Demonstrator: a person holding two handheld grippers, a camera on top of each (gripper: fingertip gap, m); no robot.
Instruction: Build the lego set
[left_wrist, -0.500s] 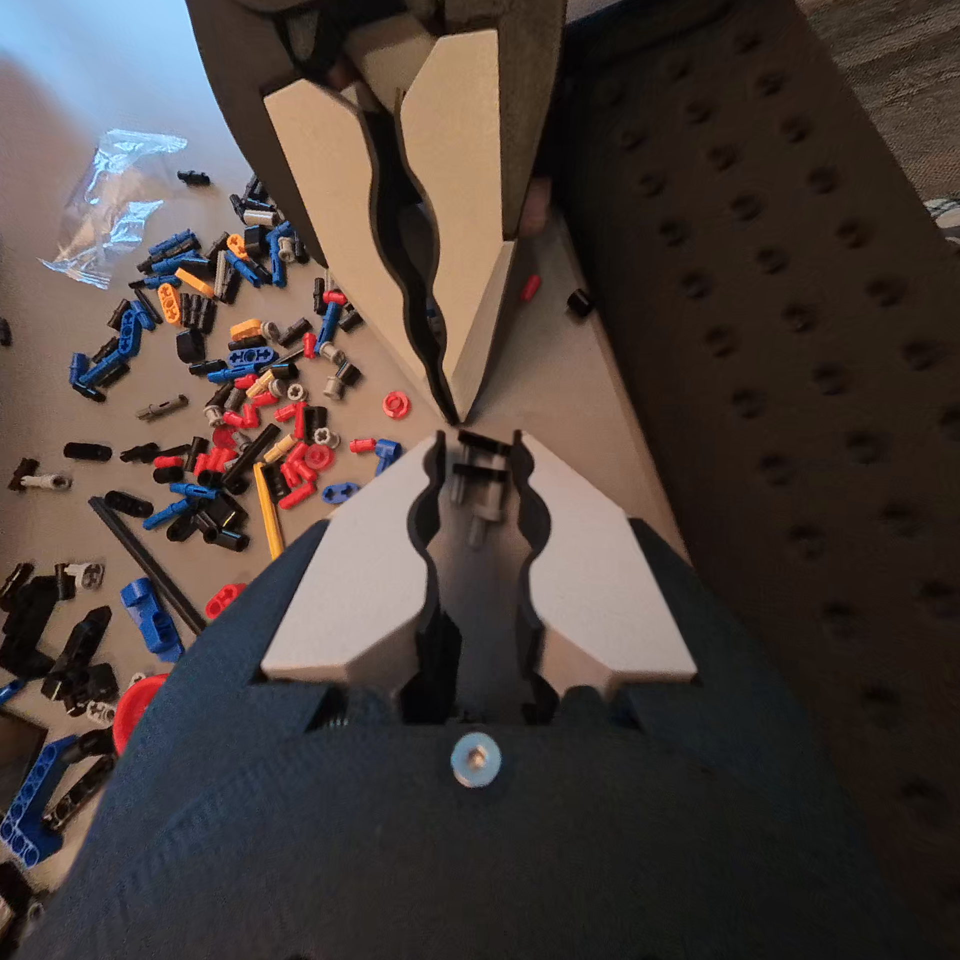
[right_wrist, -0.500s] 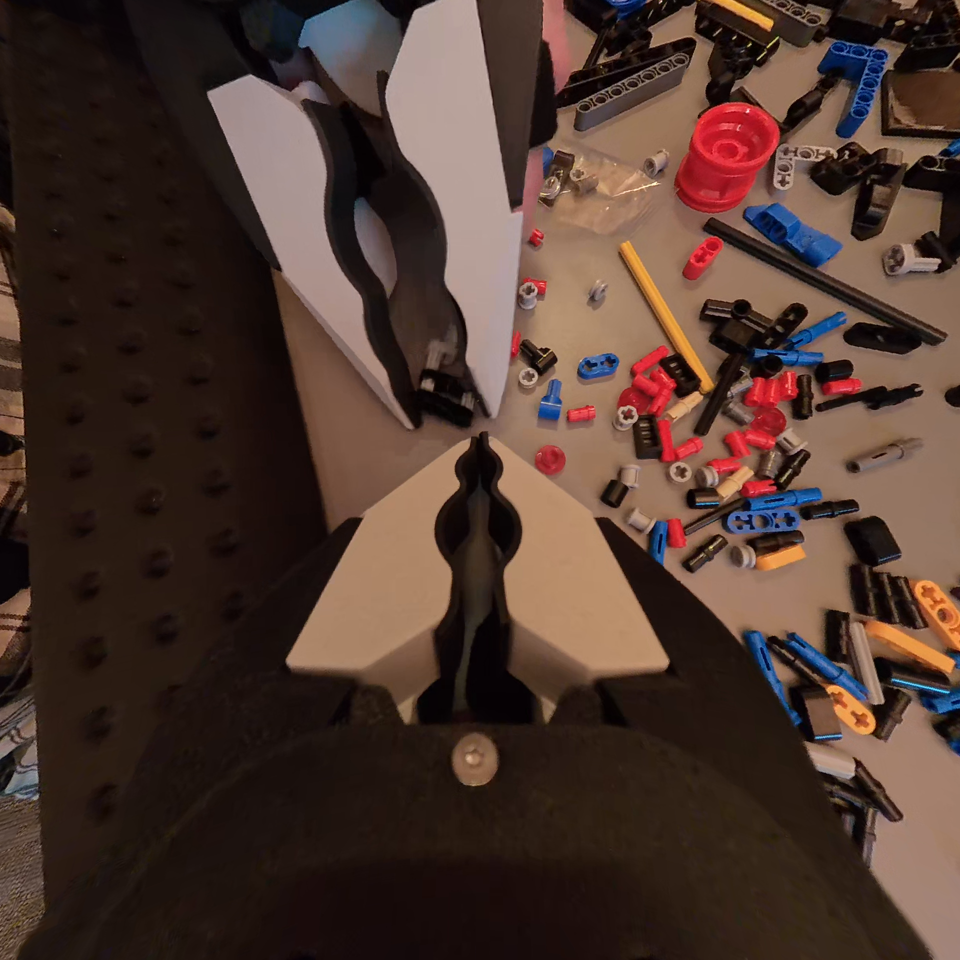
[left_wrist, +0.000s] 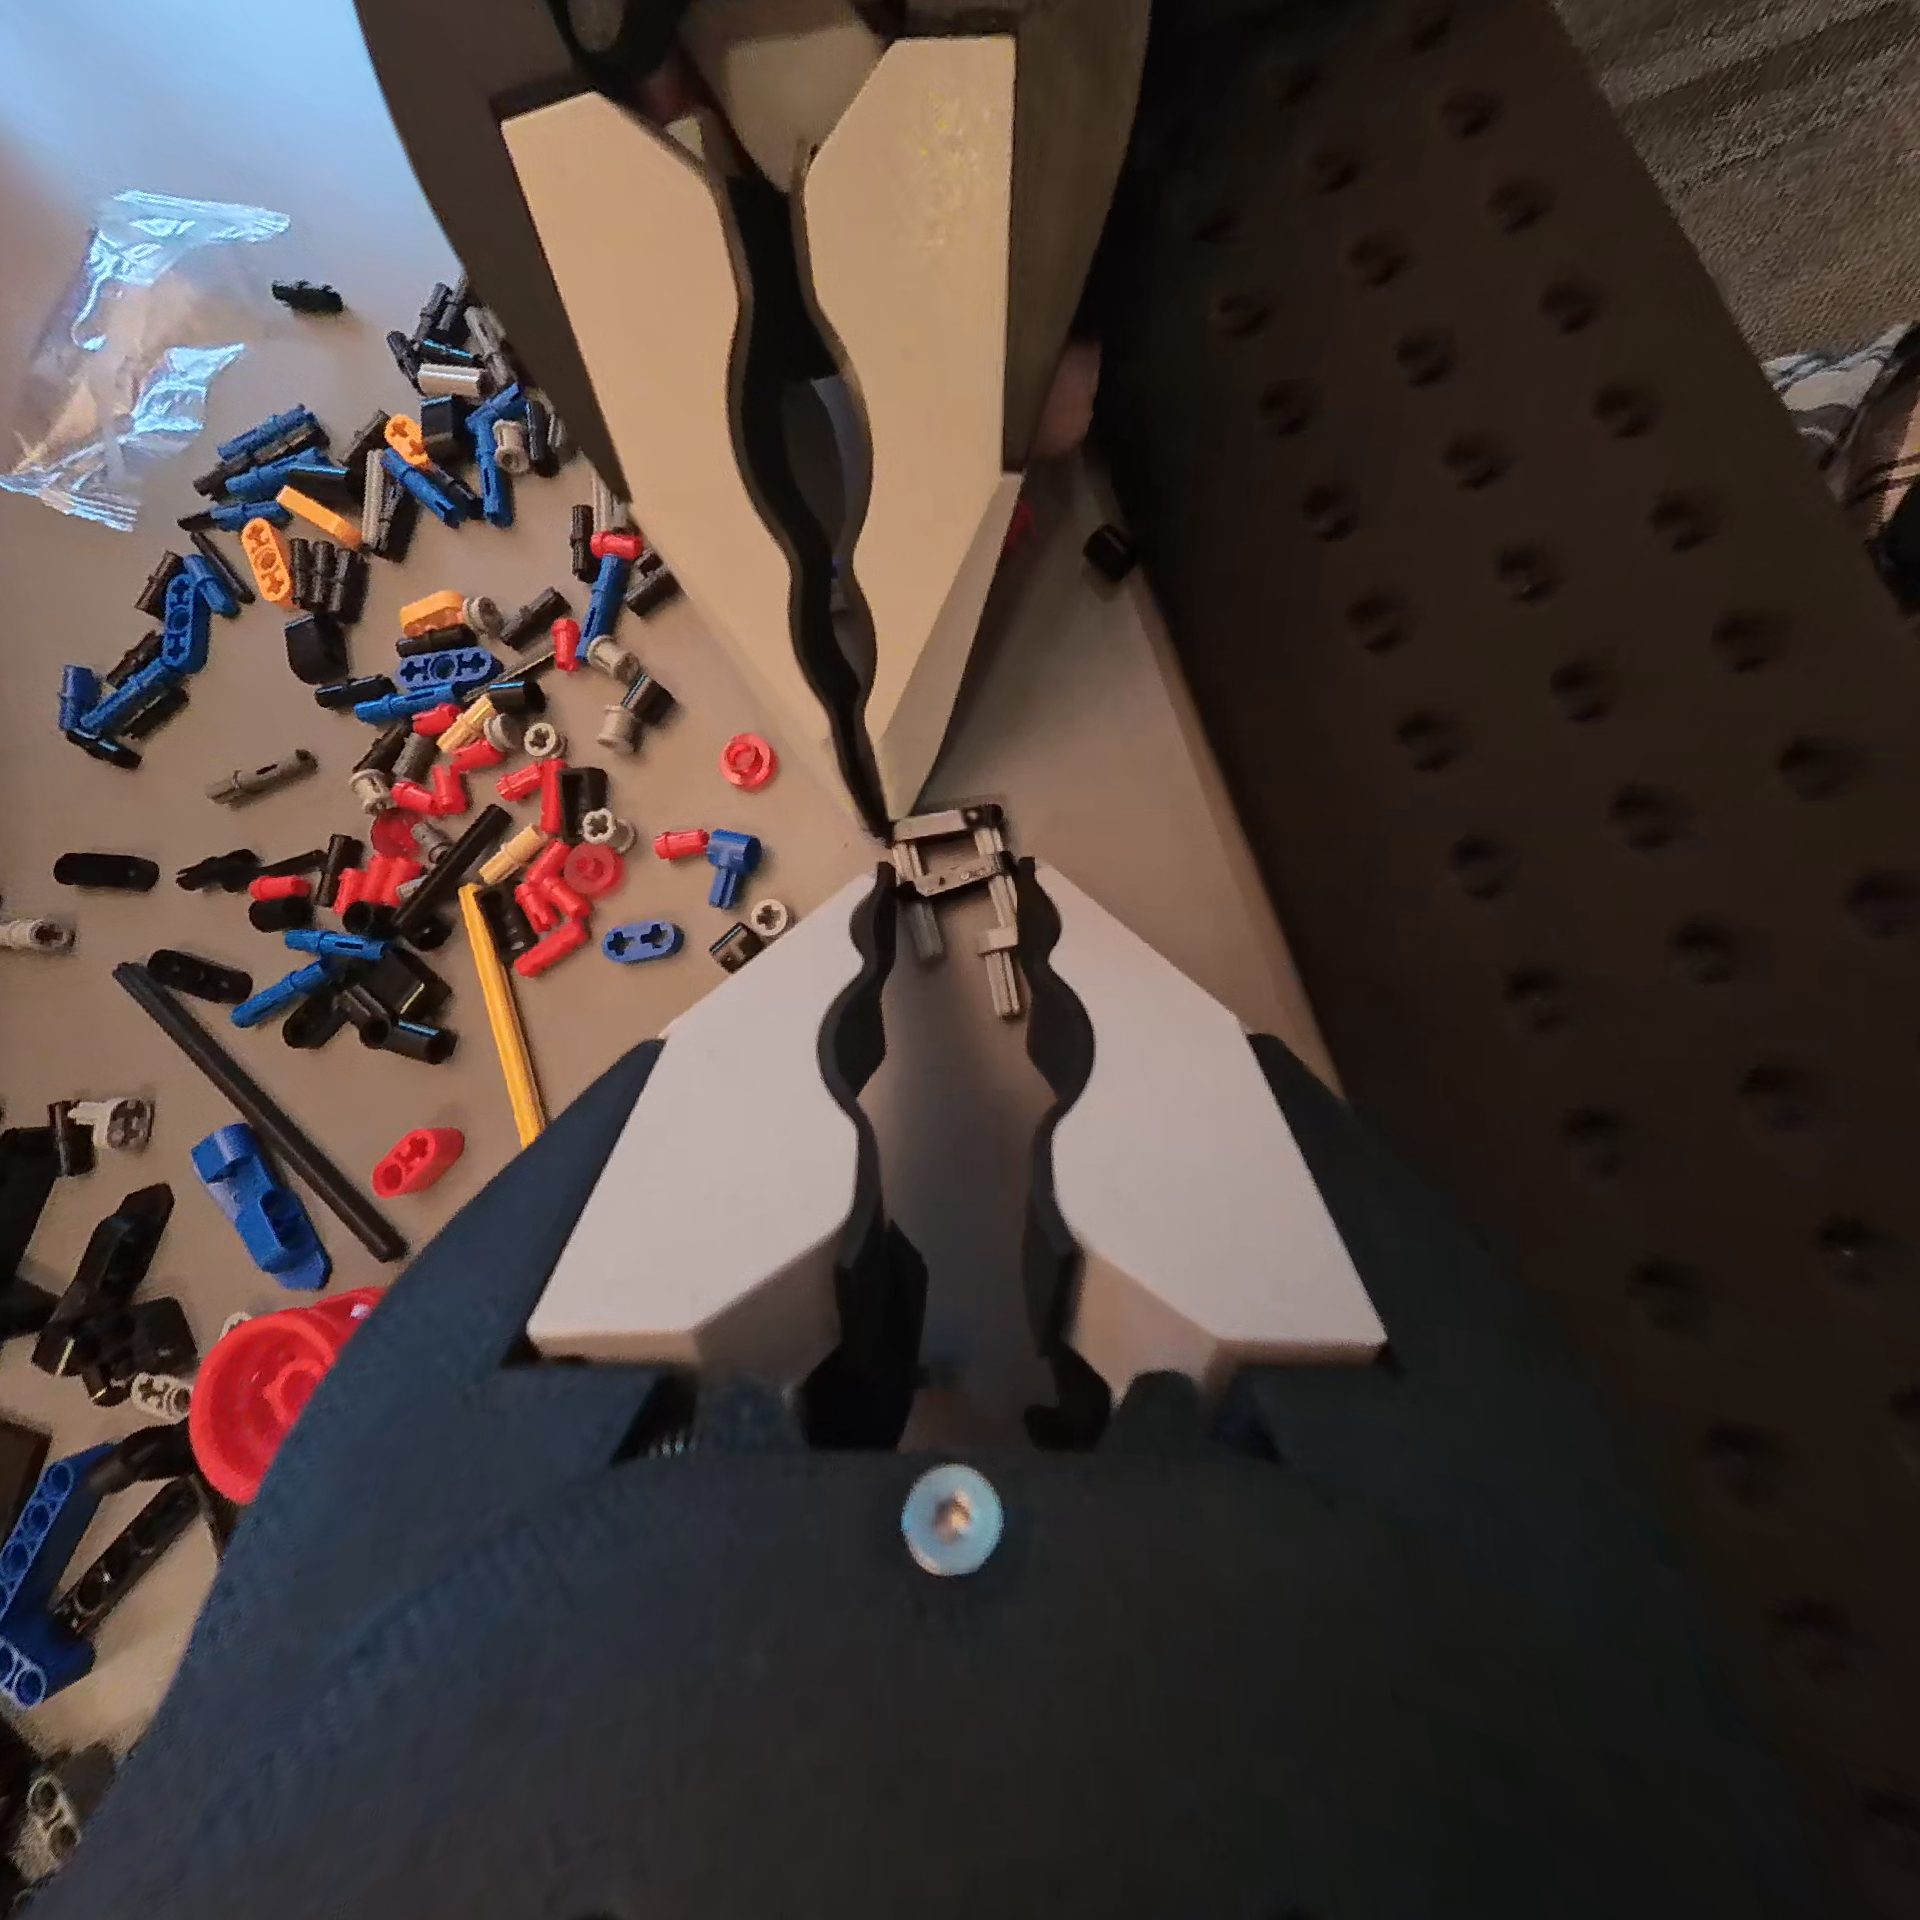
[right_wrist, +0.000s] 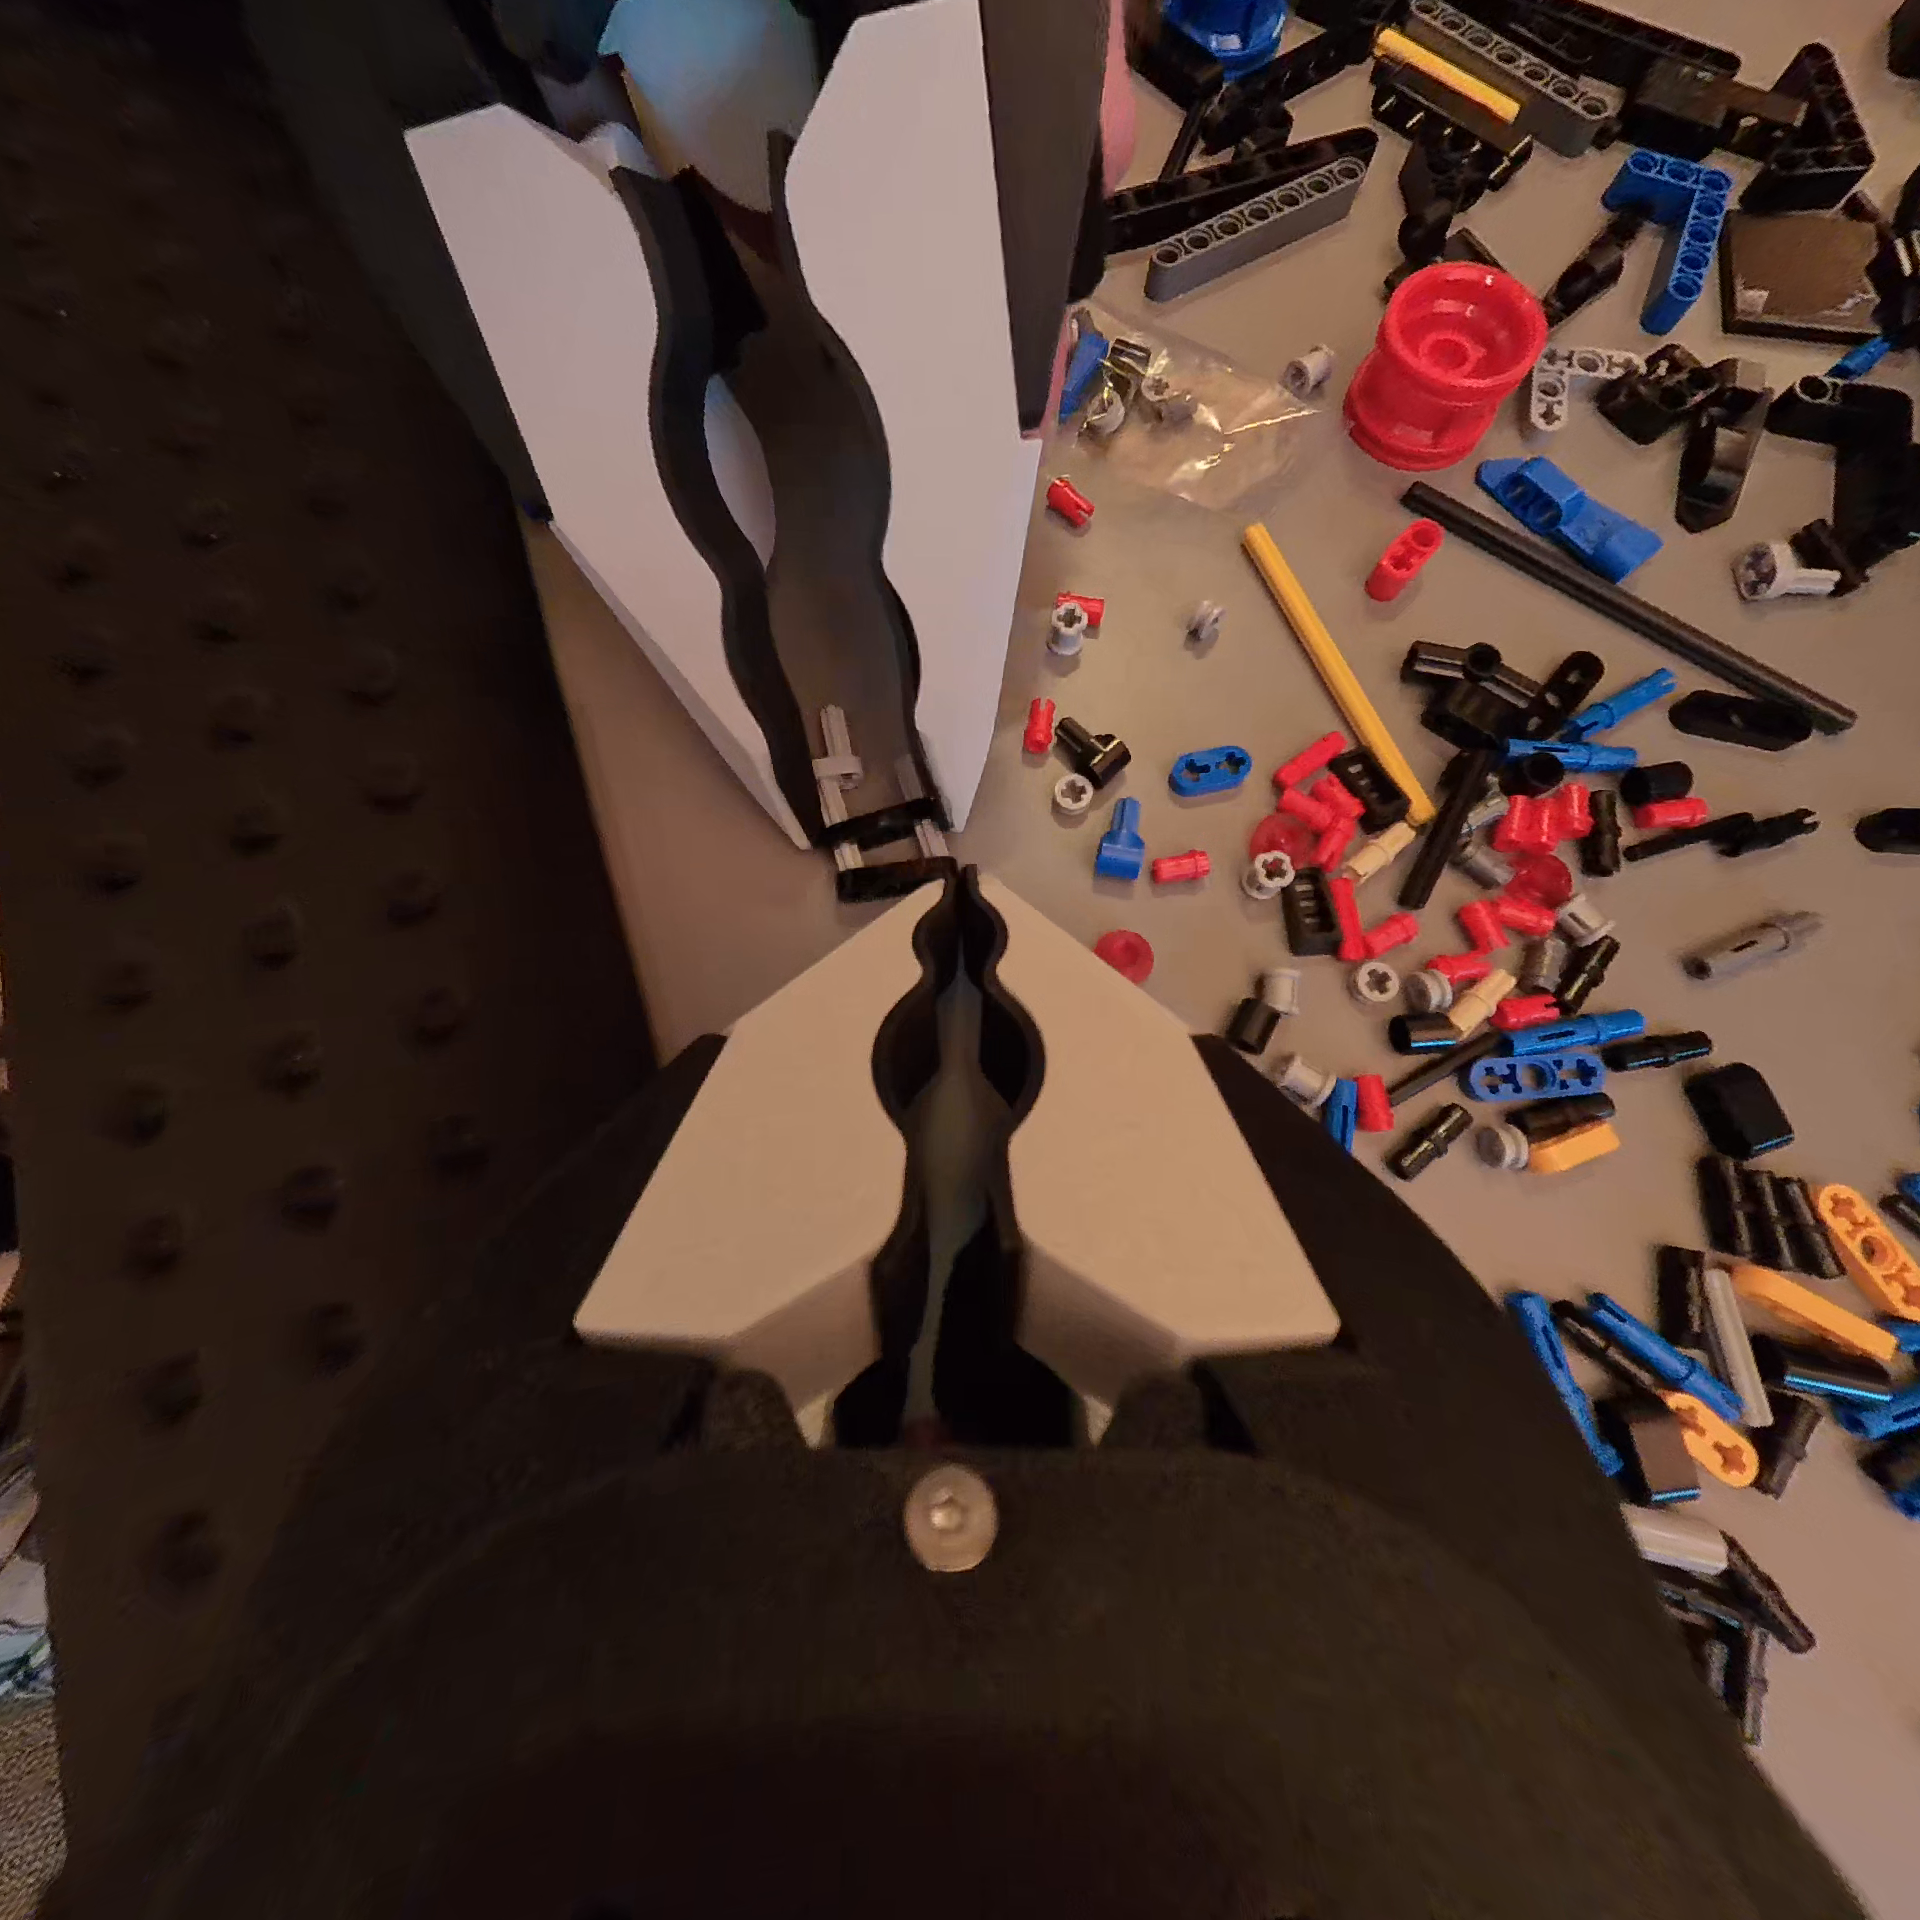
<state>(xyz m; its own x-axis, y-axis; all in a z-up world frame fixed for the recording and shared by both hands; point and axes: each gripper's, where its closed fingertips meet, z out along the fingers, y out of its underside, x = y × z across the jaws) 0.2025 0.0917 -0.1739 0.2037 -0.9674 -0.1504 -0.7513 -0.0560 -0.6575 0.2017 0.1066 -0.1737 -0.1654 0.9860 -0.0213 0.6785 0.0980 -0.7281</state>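
Note:
My left gripper (left_wrist: 956, 878) is shut on a small black and grey pin assembly (left_wrist: 951, 836), held crosswise between its fingertips just above the grey table. Two grey axle pins hang back from it between the jaws. My right gripper (right_wrist: 958, 883) is shut, and its tip touches the black end of the assembly (right_wrist: 894, 881). I see nothing between its pads. In the left wrist view the right gripper (left_wrist: 878, 821) comes in from the top. In the right wrist view the left gripper (right_wrist: 883, 831) does the same.
Loose red, blue, black and orange pieces (left_wrist: 447, 790) (right_wrist: 1455, 883) lie scattered beside the grippers. A red wheel (right_wrist: 1444, 364), a yellow axle (right_wrist: 1335, 665), a long black axle (right_wrist: 1621, 608) and a plastic bag (right_wrist: 1184, 416) lie farther off. A dark studded panel (left_wrist: 1507, 727) borders the other side. My two grippers' fingertips are within a few centimetres of each other.
The two grippers have closed the gap: the assembly in my left gripper now touches the right gripper's tip. It has also turned, showing its grey frame.

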